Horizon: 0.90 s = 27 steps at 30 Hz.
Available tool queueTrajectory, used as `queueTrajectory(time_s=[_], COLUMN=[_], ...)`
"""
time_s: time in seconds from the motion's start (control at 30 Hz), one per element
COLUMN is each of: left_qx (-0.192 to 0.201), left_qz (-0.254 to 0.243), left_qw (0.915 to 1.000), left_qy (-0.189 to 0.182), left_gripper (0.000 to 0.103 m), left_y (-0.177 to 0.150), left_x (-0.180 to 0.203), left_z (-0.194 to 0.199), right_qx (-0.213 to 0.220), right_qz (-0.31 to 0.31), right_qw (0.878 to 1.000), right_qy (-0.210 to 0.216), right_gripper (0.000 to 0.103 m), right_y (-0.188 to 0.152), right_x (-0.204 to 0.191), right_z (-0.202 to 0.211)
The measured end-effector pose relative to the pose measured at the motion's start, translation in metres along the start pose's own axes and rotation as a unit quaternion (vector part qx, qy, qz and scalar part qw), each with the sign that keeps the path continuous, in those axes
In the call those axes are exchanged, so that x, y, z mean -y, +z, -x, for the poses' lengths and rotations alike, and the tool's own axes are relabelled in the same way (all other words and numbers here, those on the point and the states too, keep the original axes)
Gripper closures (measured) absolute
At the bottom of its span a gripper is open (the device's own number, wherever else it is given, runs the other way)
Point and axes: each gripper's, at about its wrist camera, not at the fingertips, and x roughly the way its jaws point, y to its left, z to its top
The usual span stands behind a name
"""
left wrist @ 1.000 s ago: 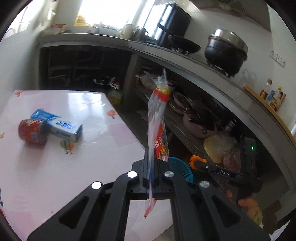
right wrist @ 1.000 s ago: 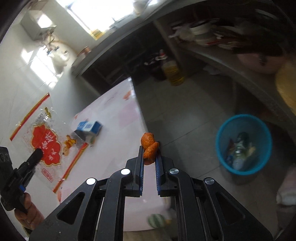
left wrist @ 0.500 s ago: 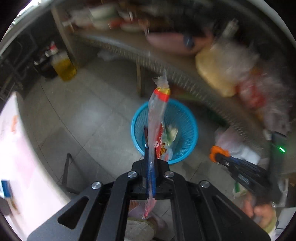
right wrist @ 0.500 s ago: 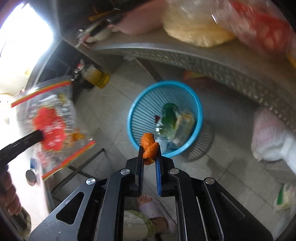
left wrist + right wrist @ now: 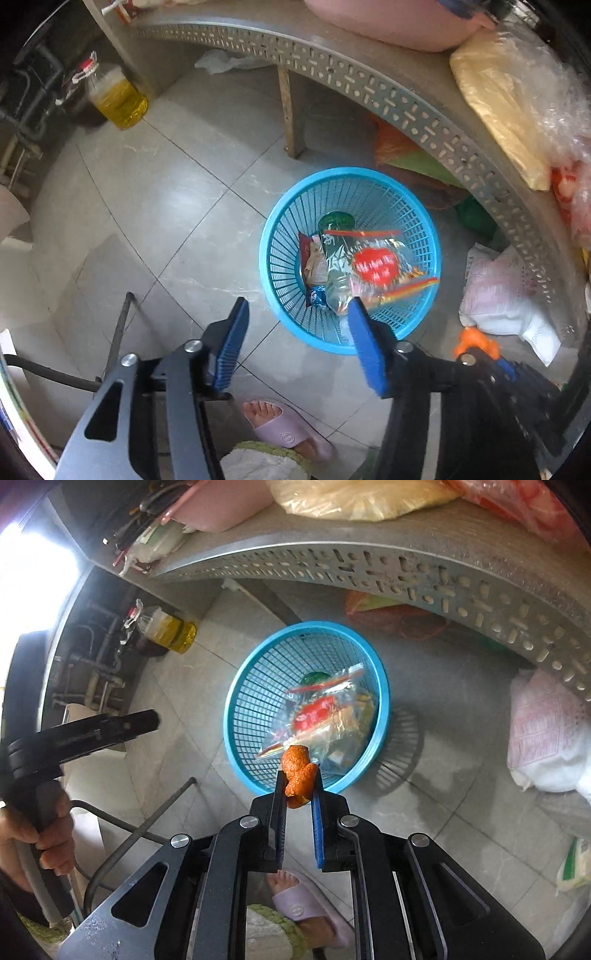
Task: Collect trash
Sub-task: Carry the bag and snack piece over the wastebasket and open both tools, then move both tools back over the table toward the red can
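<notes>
The left gripper (image 5: 297,343) hangs with its jaws spread wide and nothing between them, above the floor just beside the blue basket (image 5: 273,236); the clear plastic bag (image 5: 376,264) with the red label lies inside that basket, on top of a green-capped bottle (image 5: 337,221) and some wrappers (image 5: 314,258). The right gripper (image 5: 298,775) is closed narrow on an orange scrap (image 5: 297,773), which sits over the basket's near rim in the right wrist view.

The step in hand looks to be dropping that scrap in; to do it well, the right gripper should be carried forward until the scrap is clearly over the open middle of the basket, not the rim, and the jaws opened fully so the sticky-looking piece falls free; the left gripper should keep to the side, out of the drop path.

Counted: one basket; one plastic bag in it; one bottle; one orange scrap; the wrappers are too jumbled to count; two grippers; one jug of yellow liquid (image 5: 118,99) on the floor; one slippered foot (image 5: 284,430).
</notes>
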Motion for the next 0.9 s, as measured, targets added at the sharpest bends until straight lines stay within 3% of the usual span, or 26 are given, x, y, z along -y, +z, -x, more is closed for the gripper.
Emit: queueTrajectory(time_s=[0.2, 0.4, 0.5, 0.57, 0.6, 0.73, 0.9], left_qx=[0.06, 0.132, 0.164, 0.181, 0.192, 0.225, 0.258], left_qz=[0.014, 0.048, 0.071, 0.089, 0.103, 0.14, 0.209], left_qw=[0.9978, 0.9888, 0.9822, 0.9772, 0.9738, 0.9626, 0.9418], left_qy=[-0.024, -0.051, -0.057, -0.065, -0.065, -0.059, -0.055], left_gripper=[0.044, 0.032, 0.028, 0.027, 0.026, 0.025, 0.024], left_y=[-0.018, -0.058, -0.089, -0.113, -0.127, -0.176, -0.243], left_x=[-0.025, -0.064, -0.083, -0.098, -0.108, -0.137, -0.182], left_z=[0.059, 0.13, 0.161, 0.178, 0.186, 0.211, 0.227], right_qx=[-0.003, -0.006, 0.005, 0.021, 0.031, 0.044, 0.045], right_qz=[-0.009, 0.007, 0.017, 0.03, 0.035, 0.026, 0.033], right_qw=[1.0, 1.0, 1.0, 0.999, 0.998, 0.998, 0.997], right_qy=[0.0, 0.016, 0.018, -0.006, -0.029, -0.036, -0.048], right_gripper=[0.09, 0.089, 0.084, 0.063, 0.06, 0.056, 0.055], right_y=[0.002, 0.022, 0.042, 0.054, 0.057, 0.052, 0.024], right_x=[0.004, -0.017, -0.031, -0.041, -0.045, -0.046, -0.042], right_z=[-0.003, -0.015, -0.026, -0.032, -0.032, -0.02, 0.003])
